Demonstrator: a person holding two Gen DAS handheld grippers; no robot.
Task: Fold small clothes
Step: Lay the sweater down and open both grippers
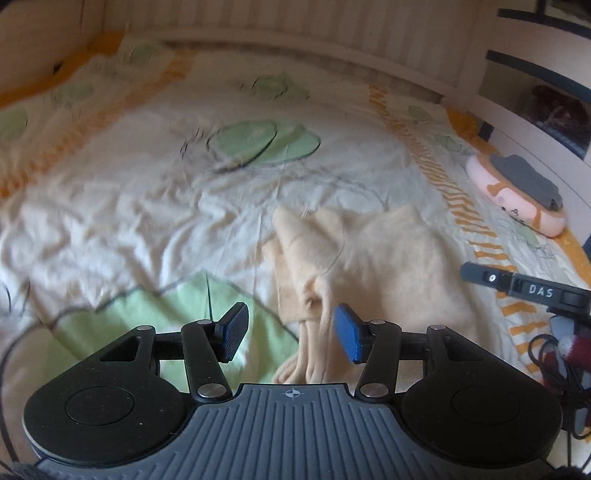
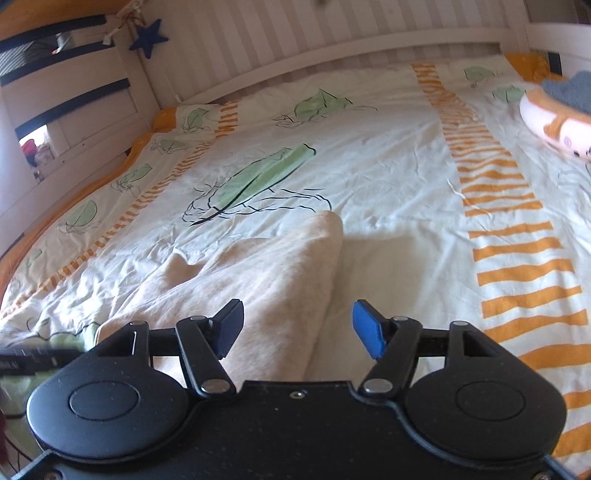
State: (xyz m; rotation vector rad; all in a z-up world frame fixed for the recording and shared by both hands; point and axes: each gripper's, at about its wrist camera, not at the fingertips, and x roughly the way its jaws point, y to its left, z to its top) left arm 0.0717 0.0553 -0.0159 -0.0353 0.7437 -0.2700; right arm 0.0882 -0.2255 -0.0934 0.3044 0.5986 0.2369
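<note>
Cream garment lies bunched on the duvet, which is white with green leaf prints and orange striped bands and covers the bed up to a white slatted frame. Pink plush pillow with a grey cloth on top sits near the duvet edge (well apart from the garment). Left gripper jaws apart, nothing between the pads, garment folds just beyond them. Right gripper jaws apart too, empty, over the garment's edge.
</note>
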